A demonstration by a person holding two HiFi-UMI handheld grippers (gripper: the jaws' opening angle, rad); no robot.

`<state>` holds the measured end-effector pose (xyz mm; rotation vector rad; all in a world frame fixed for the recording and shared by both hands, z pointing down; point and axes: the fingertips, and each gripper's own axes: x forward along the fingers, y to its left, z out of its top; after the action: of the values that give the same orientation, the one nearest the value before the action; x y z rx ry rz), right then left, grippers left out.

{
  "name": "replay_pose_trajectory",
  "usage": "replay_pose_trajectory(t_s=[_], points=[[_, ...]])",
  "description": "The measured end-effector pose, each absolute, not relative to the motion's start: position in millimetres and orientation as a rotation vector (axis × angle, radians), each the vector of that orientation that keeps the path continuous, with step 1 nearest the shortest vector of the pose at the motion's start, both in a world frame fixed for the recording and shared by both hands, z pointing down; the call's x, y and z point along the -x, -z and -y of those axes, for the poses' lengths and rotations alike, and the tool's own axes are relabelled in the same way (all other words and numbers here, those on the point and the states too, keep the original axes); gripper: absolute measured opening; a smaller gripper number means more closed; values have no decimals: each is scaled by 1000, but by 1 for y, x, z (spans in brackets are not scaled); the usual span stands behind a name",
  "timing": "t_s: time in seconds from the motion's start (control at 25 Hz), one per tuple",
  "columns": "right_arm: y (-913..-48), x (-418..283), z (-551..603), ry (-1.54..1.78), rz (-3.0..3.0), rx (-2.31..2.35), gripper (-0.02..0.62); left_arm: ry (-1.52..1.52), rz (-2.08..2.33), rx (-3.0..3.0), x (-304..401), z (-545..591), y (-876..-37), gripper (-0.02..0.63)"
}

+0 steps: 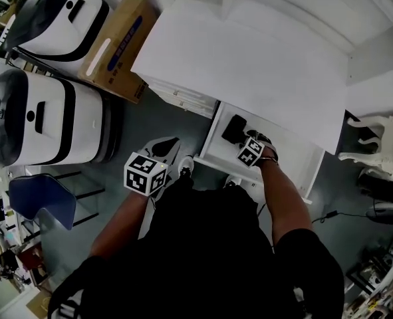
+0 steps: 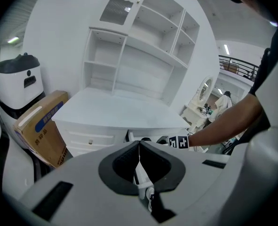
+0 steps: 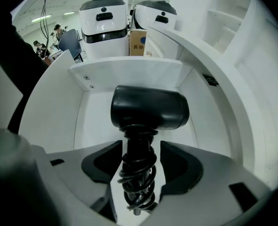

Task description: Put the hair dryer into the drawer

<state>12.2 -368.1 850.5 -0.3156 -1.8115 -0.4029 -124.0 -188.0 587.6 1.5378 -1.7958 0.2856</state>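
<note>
- Black hair dryer (image 3: 148, 108), its cord coiled round the handle, sits inside the open white drawer (image 3: 129, 74)
- Right gripper (image 3: 139, 147) jaws clamp the handle
- Left gripper (image 2: 139, 145) jaws are together, empty
- Cardboard box (image 1: 116, 48) stands beside the dresser (image 1: 249, 58)

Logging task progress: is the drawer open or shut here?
Open: the drawer is pulled out from the desk, its interior exposed around the hair dryer in the right gripper.

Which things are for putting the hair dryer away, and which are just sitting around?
For the job: hair dryer, drawer, right gripper around the dryer's handle.
Just around: cardboard box, white machines, blue chair, left gripper shut on nothing.
</note>
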Motion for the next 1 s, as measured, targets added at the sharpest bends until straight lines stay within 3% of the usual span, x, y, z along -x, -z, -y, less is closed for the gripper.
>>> replay_pose_trajectory(t_s=[0.4, 0.68, 0.84, 1.0], points=[[-790, -19, 386, 245, 2016, 24, 241, -284, 1709, -1717, 113, 221, -578, 11], [-728, -20, 376, -284, 2220, -236, 234, -301, 1638, -1831, 114, 240, -570, 11], [-678, -15, 366, -564, 2371, -356, 71, -303, 1576, -1897, 112, 252, -567, 11], [-622, -14, 345, -690, 2517, -394, 31, -279, 1528, -1965, 109, 261, -554, 11]])
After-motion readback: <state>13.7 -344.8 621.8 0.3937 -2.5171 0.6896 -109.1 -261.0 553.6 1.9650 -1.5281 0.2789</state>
